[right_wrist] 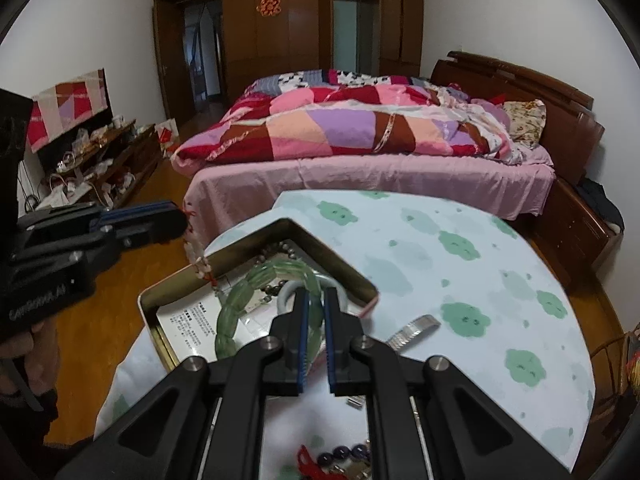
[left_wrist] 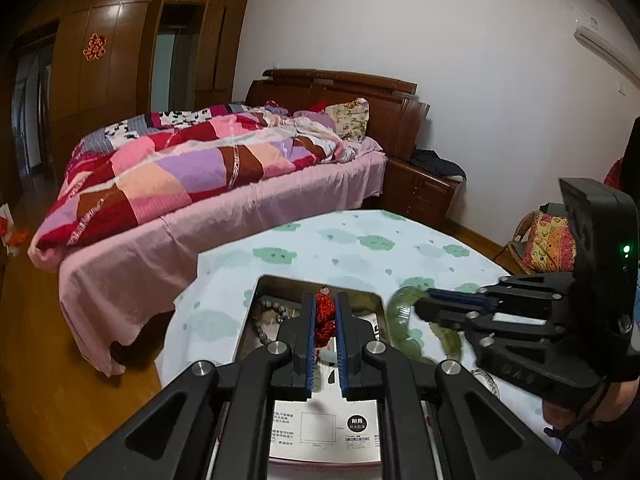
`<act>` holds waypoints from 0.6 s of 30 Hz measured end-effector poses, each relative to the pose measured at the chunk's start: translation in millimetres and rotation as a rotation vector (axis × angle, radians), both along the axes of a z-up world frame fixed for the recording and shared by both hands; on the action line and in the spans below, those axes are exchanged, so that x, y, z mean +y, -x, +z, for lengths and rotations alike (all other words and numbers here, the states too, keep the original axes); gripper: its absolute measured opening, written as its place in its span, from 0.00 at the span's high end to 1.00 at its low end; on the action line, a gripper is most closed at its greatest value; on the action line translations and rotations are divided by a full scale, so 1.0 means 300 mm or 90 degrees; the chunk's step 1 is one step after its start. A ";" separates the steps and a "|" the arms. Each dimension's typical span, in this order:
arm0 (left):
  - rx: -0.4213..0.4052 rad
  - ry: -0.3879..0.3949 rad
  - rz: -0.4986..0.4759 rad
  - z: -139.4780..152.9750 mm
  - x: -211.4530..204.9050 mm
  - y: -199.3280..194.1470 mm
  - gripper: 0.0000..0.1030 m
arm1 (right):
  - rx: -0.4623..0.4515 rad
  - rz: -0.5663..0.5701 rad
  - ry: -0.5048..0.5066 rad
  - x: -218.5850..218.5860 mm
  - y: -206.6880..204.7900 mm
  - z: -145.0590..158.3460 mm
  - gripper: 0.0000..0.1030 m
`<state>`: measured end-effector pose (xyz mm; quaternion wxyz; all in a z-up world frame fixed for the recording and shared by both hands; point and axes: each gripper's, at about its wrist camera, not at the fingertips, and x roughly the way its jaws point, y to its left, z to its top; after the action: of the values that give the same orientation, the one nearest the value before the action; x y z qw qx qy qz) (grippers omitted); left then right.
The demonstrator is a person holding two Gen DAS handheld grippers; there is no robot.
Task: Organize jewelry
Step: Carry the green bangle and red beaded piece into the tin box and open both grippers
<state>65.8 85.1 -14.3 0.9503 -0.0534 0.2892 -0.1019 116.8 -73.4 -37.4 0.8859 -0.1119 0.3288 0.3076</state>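
While the tin tray (right_wrist: pixel 362 282) on the cloud-print tablecloth (right_wrist: pixel 480 264) already holds a dark bead bracelet (right_wrist: pixel 280 249), the sorting looks to me only partly done. Farthest left, the left gripper (left_wrist: pixel 323 330) is pinched on a red-corded pendant string (left_wrist: pixel 325 316); from the other side its pale beads (right_wrist: pixel 198 256) dangle over the tray's left rim, so it is not yet laid down. Next along, the right gripper (right_wrist: pixel 313 334) is clamped on a green jade bracelet (right_wrist: pixel 236 300), which hangs over the tray's printed liner (right_wrist: pixel 188 320) without clearly resting on it. A pale ring-shaped piece (right_wrist: pixel 289 292) sits just ahead of those fingers; I cannot tell whether it lies in the tray or is part of the bracelet. Further right, a silver band (right_wrist: pixel 414 330) lies on the cloth outside the tray, still to be put away, I'd judge. Nearest the camera, more pieces with dark blue beads (right_wrist: pixel 344 454) and a red cord (right_wrist: pixel 310 462) wait on the cloth, mostly hidden behind the gripper body. The tray's near end is covered by both tools, so how much it holds is unclear.
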 end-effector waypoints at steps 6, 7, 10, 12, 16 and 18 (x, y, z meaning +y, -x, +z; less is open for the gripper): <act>0.023 -0.006 0.003 -0.070 0.017 -0.048 0.93 | 0.021 0.007 0.040 0.079 -0.027 -0.077 0.91; 0.027 -0.008 0.006 -0.084 0.022 -0.057 0.93 | 0.025 0.007 0.047 0.090 -0.032 -0.090 0.91; 0.037 -0.002 0.009 -0.110 0.036 -0.073 0.93 | 0.040 0.007 0.064 0.113 -0.050 -0.133 0.91; 0.041 -0.010 0.006 -0.123 0.034 -0.081 0.92 | 0.047 0.007 0.073 0.122 -0.052 -0.151 0.91; 0.055 -0.009 0.007 -0.149 0.038 -0.094 0.92 | 0.056 0.008 0.086 0.132 -0.049 -0.174 0.91; 0.059 -0.011 0.007 -0.159 0.037 -0.099 0.92 | 0.057 0.009 0.090 0.136 -0.044 -0.179 0.91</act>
<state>95.6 96.3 -61.9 0.9369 -0.0518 0.3335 -0.0914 130.1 -32.5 -91.1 0.8580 -0.1627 0.3881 0.2946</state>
